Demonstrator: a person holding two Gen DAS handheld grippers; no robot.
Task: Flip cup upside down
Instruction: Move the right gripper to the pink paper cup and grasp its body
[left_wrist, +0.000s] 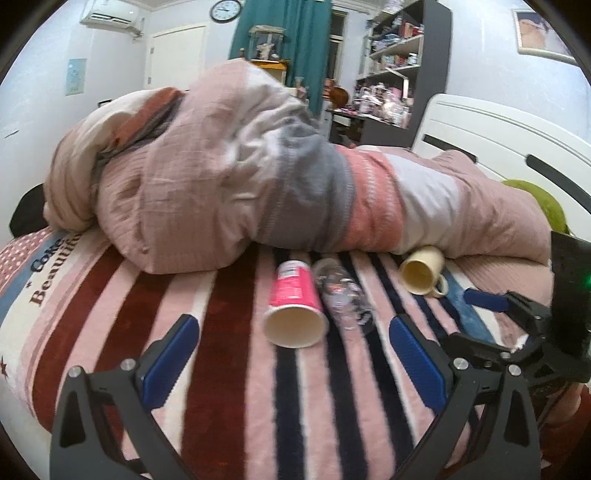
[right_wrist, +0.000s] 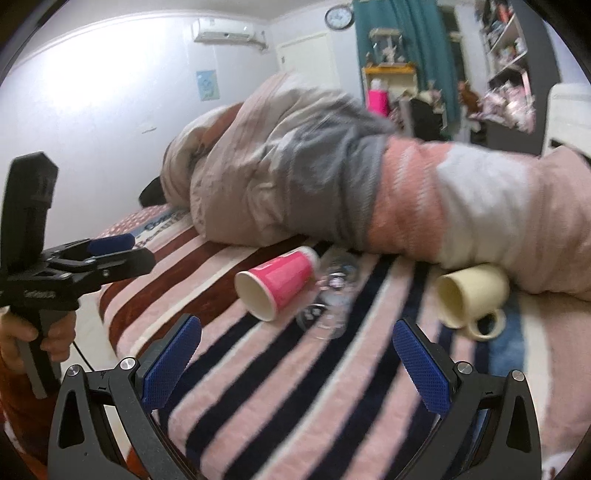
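A pink paper cup lies on its side on the striped blanket, mouth toward me; it also shows in the right wrist view. A clear glass lies on its side right beside it, also in the right wrist view. A cream mug lies on its side against the quilt, also in the right wrist view. My left gripper is open and empty, just short of the pink cup's mouth. My right gripper is open and empty, a little short of the glass.
A bunched pink and grey quilt lies behind the cups. The right gripper shows at the right edge of the left wrist view; the left gripper shows at the left of the right wrist view. A white headboard stands at right.
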